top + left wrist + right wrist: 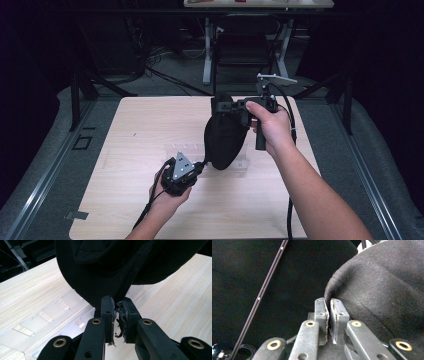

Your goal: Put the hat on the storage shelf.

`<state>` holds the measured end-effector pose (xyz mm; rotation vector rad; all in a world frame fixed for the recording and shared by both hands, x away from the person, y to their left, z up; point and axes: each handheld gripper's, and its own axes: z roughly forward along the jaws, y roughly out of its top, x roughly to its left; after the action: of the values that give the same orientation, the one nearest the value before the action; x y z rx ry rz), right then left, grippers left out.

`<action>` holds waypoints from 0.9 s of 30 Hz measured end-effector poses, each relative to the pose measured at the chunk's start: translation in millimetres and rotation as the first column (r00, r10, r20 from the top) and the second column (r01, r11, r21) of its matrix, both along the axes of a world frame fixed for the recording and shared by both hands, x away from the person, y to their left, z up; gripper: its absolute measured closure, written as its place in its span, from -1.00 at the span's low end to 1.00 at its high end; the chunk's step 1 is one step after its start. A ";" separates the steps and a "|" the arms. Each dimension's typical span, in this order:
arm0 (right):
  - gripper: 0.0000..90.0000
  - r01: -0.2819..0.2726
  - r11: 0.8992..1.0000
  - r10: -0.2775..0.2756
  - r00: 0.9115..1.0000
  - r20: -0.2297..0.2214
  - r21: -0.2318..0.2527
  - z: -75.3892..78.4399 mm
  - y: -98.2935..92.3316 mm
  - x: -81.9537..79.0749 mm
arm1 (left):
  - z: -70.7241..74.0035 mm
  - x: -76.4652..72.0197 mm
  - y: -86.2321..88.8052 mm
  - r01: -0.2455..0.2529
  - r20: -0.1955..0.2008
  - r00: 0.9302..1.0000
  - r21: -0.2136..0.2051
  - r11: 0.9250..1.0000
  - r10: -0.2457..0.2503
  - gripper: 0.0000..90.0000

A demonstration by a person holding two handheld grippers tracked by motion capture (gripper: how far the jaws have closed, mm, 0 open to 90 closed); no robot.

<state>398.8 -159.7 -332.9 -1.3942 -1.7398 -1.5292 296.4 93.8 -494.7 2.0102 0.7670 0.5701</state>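
nearest the person, the left gripper [196, 168] sits just below the black cloth bag [223, 137], its jaws pressed together on the bag's bottom edge; the left gripper view shows fabric pinched between the pads [108, 312]. the bag hangs over the wooden table [140, 135], its lower end above a clear plastic rack [47, 317]. beyond, the right gripper [225, 106] pinches the bag's upper rim [329, 293], jaws nearly together on the cloth.
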 end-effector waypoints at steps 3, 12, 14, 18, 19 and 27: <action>0.79 -0.002 1.000 0.002 1.000 0.009 0.000 1.0 -1.1 -1.6 | -0.7 -0.4 0.1 0.000 0.005 1.000 0.003 1.000 0.000 0.84; 0.64 0.012 1.000 -0.012 0.999 0.031 -0.017 4.3 -8.7 -5.8 | -6.0 -1.0 6.7 -0.022 0.006 1.000 0.005 1.000 0.022 0.88; 0.64 0.018 1.000 -0.017 0.999 0.031 -0.026 4.3 -11.3 -6.0 | -8.5 -0.7 10.3 -0.033 0.000 0.999 0.010 0.999 0.033 0.89; 0.63 0.027 0.999 -0.026 0.999 0.036 -0.030 4.8 -14.9 -6.3 | -15.1 0.8 16.3 -0.051 -0.018 0.999 0.019 0.998 0.052 0.90; 0.63 0.028 0.999 -0.026 0.999 0.037 -0.032 5.0 -15.4 -6.5 | -17.5 1.4 17.3 -0.054 -0.028 0.998 0.020 0.998 0.055 0.90; 0.63 0.022 0.999 -0.021 0.999 0.043 -0.041 5.6 -16.3 -8.7 | -33.4 3.8 23.9 -0.079 -0.048 0.996 0.029 0.996 0.080 0.88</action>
<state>390.1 -176.0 -327.3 -1.4148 -1.7970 -1.5530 300.2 117.8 -528.1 2.0318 0.8768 0.5816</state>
